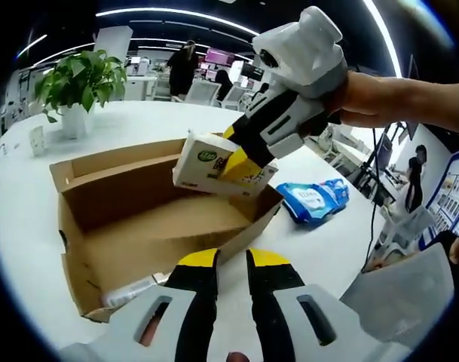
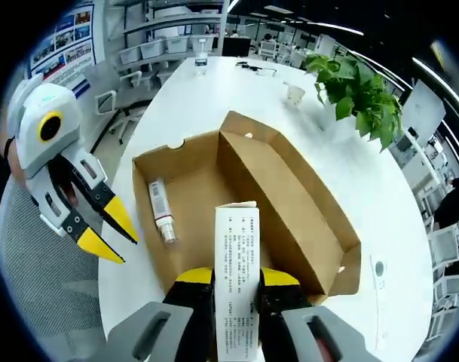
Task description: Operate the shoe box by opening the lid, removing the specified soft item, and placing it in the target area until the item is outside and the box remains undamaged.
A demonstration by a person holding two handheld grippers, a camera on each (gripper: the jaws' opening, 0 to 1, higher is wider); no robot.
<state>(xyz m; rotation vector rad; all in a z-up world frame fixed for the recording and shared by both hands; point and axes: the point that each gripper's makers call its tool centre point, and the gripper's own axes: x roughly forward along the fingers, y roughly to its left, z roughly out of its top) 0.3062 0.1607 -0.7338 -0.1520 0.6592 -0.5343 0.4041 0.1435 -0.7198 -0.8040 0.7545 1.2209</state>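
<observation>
An open brown cardboard shoe box (image 1: 131, 188) (image 2: 282, 188) lies on the white table. My right gripper (image 1: 235, 151) (image 2: 237, 279) is shut on a white soft tissue pack (image 1: 203, 162) (image 2: 237, 241) with a green logo, held in the air above the box's right end. A small white tube (image 2: 163, 211) (image 1: 131, 290) lies on the box floor. My left gripper (image 1: 233, 260) (image 2: 114, 235) hovers beside the box's near edge, its jaws slightly apart with nothing between them.
A blue soft pack (image 1: 316, 200) lies on the table (image 1: 33, 219) to the right of the box. A potted plant (image 1: 82, 79) (image 2: 357, 94) and a white cup (image 2: 293, 94) stand farther off. Office chairs and desks ring the table.
</observation>
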